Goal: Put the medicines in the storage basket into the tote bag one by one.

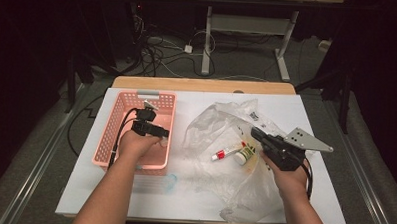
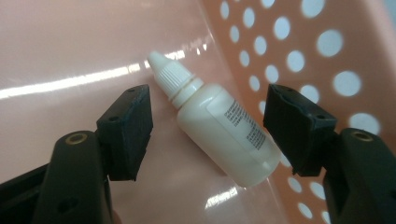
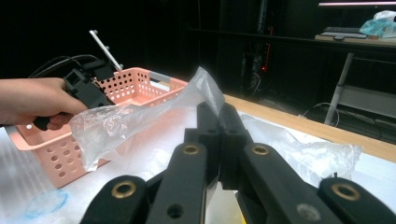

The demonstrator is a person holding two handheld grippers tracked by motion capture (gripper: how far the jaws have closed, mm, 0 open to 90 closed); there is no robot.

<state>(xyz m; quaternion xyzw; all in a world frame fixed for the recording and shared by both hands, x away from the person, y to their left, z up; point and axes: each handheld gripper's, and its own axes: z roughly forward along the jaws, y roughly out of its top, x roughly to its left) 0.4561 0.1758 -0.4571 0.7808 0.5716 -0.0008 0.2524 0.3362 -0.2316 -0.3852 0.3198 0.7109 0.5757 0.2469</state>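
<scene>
white table top (image 1: pixel 133 195) under dim light, cables on the dark floor behind. pink perforated basket (image 1: pixel 117 120) at the left holds a small white dropper bottle (image 2: pixel 219 130) lying on its side against the holed wall; its label print is too small to read. left gripper (image 2: pixel 208 128) is down in the basket, jaws apart on either side of the bottle, not touching it. right gripper (image 3: pixel 218 122) is pinched tight on clear plastic bag (image 3: pixel 121 123), lifting its edge. red-capped tube (image 1: pixel 227 152) lies at the bag.
</scene>
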